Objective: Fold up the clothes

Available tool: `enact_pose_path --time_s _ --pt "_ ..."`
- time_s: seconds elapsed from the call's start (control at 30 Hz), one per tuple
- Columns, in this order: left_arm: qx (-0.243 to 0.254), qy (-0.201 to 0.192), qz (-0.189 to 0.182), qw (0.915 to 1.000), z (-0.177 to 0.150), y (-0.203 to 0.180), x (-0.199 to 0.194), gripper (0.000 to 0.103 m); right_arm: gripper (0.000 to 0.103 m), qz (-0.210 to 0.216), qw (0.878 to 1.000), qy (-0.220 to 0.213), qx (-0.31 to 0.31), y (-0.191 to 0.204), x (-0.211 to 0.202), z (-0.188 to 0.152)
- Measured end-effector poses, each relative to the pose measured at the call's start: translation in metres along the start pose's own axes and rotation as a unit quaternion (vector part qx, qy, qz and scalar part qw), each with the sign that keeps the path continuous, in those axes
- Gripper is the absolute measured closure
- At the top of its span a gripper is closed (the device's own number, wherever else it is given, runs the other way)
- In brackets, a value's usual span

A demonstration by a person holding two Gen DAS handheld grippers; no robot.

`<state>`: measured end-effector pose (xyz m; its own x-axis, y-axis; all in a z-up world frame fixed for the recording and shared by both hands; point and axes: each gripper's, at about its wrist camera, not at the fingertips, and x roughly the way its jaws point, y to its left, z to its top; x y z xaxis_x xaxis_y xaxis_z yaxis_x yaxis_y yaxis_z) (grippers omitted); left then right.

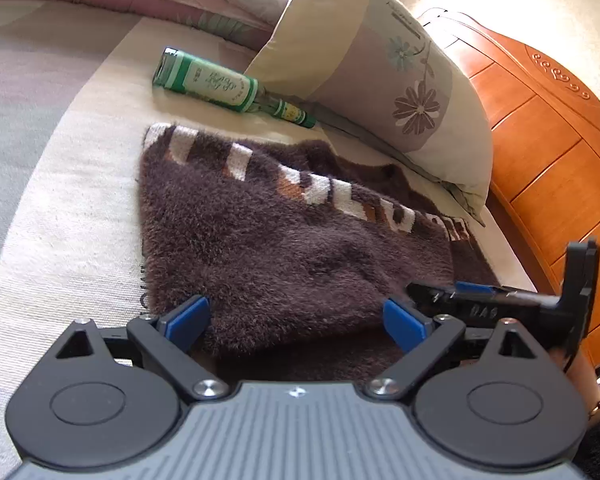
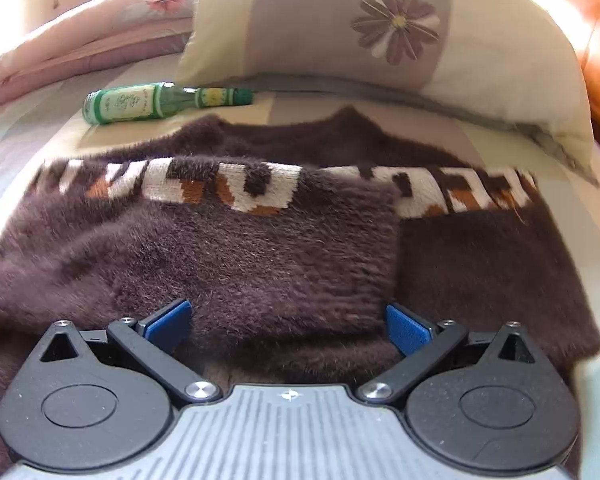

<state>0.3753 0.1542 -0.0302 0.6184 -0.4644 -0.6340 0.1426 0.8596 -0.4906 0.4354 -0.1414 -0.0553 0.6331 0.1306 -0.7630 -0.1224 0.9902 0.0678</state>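
Two grippers hover over the fuzzy dark-brown sweater with white and orange lettering (image 1: 284, 240), which lies partly folded on the pale striped bed (image 1: 72, 184). The left gripper (image 1: 296, 322) has its blue-padded fingers (image 1: 188, 322) spread wide, released, the near hem between them. The right gripper (image 2: 288, 326) is spread the same way, grasping nothing, over a folded-in panel of the knit. Beyond the sweater, a green glass bottle (image 2: 160, 101) lies on its side beside the flower-print pillow (image 2: 380, 28).
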Motion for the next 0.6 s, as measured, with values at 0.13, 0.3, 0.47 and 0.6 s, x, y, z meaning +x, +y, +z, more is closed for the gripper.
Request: enact_pose_path --time_s 0.13,0.3,0.47,0.6 --pt "0.007 0.0 0.009 0.9999 -0.001 -0.005 -0.008 0.009 0.0 0.078 0.996 -0.02 0.048 -0.008 -0.014 0.002" --pt "0.004 -0.003 0.015 0.9999 0.001 -0.003 -0.02 0.009 0.0 0.165 0.982 0.004 0.096 -0.008 -0.003 0.002" --pt "-0.003 -0.009 0.014 0.9999 0.006 0.003 -0.031 0.009 0.0 0.143 0.984 -0.001 0.104 0.006 -0.01 0.004" --pt "-0.004 -0.02 0.012 0.9997 0.01 0.003 -0.039 0.009 0.0 0.189 0.977 -0.022 0.097 0.024 -0.016 0.016"
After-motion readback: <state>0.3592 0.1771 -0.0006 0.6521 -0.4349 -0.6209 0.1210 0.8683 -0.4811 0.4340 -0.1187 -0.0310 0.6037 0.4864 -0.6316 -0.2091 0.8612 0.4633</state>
